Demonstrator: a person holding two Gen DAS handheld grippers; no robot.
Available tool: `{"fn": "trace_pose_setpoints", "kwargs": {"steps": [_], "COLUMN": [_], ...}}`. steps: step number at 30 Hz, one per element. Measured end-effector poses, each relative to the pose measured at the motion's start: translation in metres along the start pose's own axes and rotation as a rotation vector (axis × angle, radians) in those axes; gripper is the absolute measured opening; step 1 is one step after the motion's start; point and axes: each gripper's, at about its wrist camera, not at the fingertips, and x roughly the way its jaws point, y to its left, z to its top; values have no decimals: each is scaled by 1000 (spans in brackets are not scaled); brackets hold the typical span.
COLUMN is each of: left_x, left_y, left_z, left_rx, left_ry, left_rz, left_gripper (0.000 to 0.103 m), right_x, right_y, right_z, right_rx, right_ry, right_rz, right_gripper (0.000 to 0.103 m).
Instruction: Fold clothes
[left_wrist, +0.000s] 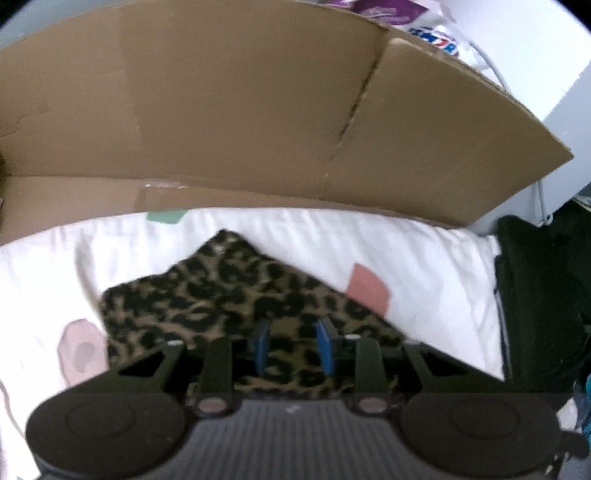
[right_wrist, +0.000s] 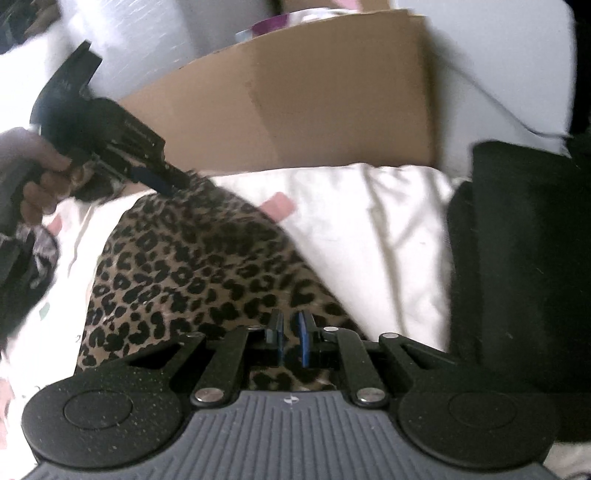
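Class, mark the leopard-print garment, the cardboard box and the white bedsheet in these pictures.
leopard-print garment (right_wrist: 192, 266): right wrist view, middle of the cloth.
cardboard box (left_wrist: 221, 110): left wrist view, its broad side wall.
white bedsheet (left_wrist: 424, 254): left wrist view, bare patch right of the garment.

Both wrist cams close, share garment (left_wrist: 236, 295).

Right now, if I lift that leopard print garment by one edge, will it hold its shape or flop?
The leopard print garment will probably flop: it already drapes in soft folds over the white bedding. It looks thin, so likely light. The right gripper appears nearly closed on an edge of it, so a one-edge lift should let the rest hang and may undo any fold.
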Motion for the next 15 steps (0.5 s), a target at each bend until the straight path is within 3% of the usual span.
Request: {"fn": "trace_pose_setpoints", "kwargs": {"steps": [5, 8, 15], "left_x": [14, 32, 62], "left_y": [9, 9, 15], "left_z": [-8, -15, -17], "left_rx": [31, 62, 60], "left_ry": [26, 45, 9], "left_rz": [-23, 16, 11], "left_gripper": [29, 29, 26], "right_x": [21, 35, 68], "right_y": [11, 16, 4], "right_z": [7, 12, 12], "right_rx": [-32, -54, -78], "right_ry": [30, 40, 115], "right_rz": [3, 9, -47], "right_gripper": [9, 10, 15]}}
